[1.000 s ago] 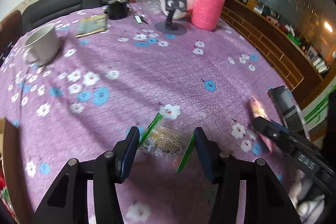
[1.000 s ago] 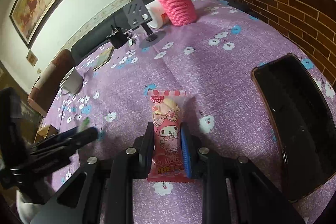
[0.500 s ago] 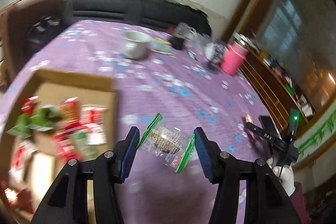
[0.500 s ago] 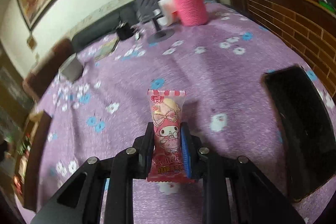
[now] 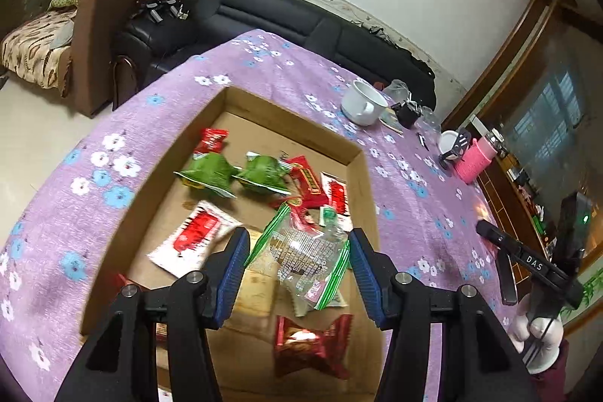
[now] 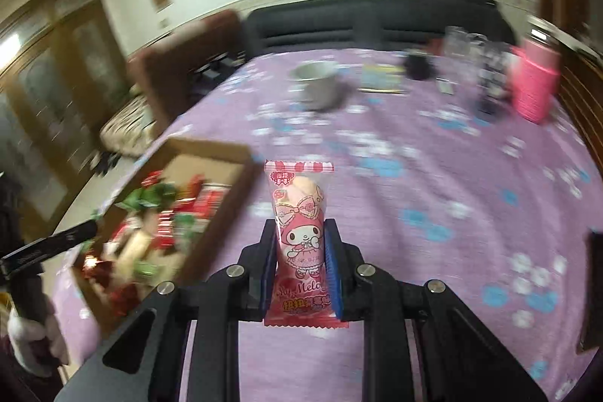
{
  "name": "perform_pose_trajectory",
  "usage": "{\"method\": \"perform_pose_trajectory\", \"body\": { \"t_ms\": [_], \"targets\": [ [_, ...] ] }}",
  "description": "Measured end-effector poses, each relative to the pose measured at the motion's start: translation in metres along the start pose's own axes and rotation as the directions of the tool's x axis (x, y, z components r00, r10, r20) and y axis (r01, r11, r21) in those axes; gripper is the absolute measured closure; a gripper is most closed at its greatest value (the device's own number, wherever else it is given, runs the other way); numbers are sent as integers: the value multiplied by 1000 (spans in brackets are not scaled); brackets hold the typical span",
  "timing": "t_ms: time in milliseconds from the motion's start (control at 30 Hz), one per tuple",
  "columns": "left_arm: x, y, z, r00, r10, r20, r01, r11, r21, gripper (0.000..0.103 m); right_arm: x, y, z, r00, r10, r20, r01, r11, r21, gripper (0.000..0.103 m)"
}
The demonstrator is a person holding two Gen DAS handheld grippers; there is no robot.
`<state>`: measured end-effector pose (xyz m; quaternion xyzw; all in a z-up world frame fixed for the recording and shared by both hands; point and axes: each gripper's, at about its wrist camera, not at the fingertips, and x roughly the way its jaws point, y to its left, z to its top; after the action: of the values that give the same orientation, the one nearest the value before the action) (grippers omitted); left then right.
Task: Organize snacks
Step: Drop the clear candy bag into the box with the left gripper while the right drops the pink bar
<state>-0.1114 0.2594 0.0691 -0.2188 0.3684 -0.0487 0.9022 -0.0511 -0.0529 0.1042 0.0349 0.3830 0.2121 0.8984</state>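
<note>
Snacks carried two at once: clear packet [image 5: 301, 262] clamped in left gripper [image 5: 297, 274] above box [image 5: 361, 168], ready for dropping inside. Pink packet [image 6: 301, 236] pinched tight in right gripper [image 6: 299, 270], over tablecloth [image 6: 433, 176] beside box's right edge.

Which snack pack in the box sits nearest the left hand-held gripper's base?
The shiny red foil pack, alone at the bottom of the cardboard box; the green and red-and-white packs lie farther up.
</note>
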Motion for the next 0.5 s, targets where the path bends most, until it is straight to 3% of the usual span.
{"method": "perform_pose_trajectory", "body": {
  "t_ms": [233,500],
  "targets": [
    [19,5,26,999,6,-40,-4,998,56,46,56,89,33,992,90,-86,-98,991,-87,80],
    [68,30,81,993,27,-114,-26,1000,14,46,136,119,59,978,81,-193,-93,994,-56,80]
  ]
}}
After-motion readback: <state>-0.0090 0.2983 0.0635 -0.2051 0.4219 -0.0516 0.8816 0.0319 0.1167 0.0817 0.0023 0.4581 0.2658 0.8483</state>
